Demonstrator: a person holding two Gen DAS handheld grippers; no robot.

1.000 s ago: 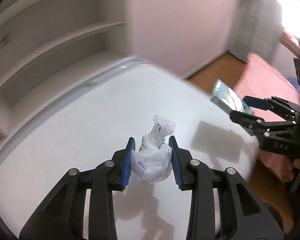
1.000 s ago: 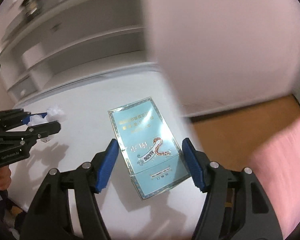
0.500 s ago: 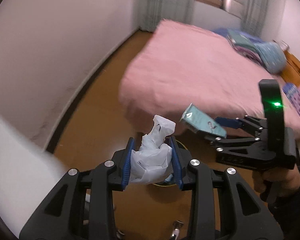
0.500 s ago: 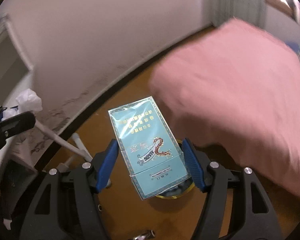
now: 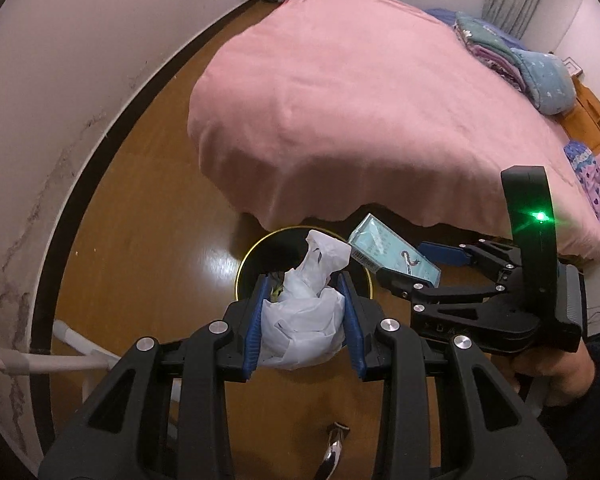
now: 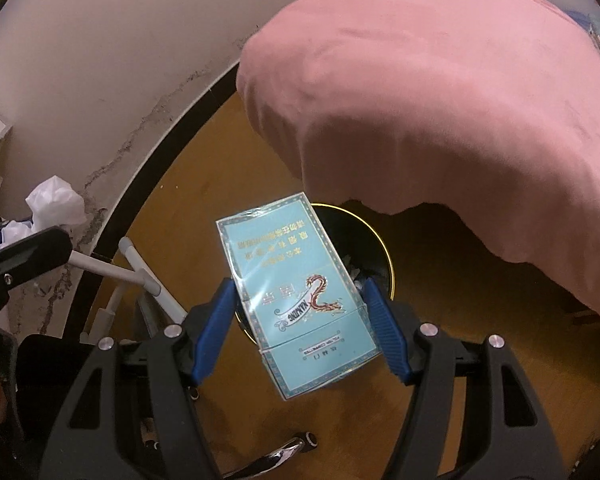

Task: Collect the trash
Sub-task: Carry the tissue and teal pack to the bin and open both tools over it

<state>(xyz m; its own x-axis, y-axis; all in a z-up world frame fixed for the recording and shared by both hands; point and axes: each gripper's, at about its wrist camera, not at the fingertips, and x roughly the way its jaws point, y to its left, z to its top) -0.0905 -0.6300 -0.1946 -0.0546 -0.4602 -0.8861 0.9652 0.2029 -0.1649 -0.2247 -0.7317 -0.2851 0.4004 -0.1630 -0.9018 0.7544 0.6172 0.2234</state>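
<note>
My left gripper (image 5: 304, 312) is shut on a crumpled white tissue wad (image 5: 304, 304) and holds it above a round black bin with a gold rim (image 5: 256, 252) on the wooden floor. My right gripper (image 6: 300, 328) is shut on a flat light-blue cigarette box (image 6: 292, 292), held over the same bin (image 6: 374, 240). The right gripper with the box (image 5: 392, 254) shows at the right in the left wrist view. The tissue (image 6: 54, 204) shows at the left in the right wrist view.
A bed with a pink cover (image 5: 360, 100) stands just behind the bin and overhangs it (image 6: 460, 100). A wall with a dark baseboard (image 5: 72, 200) runs along the left. White table legs (image 6: 140, 276) and a chrome chair base (image 5: 332, 452) are near the bottom.
Both grippers have swung from the white table top to the floor side, carrying the tissue and the box. They now hang over the bin beside the bed.
</note>
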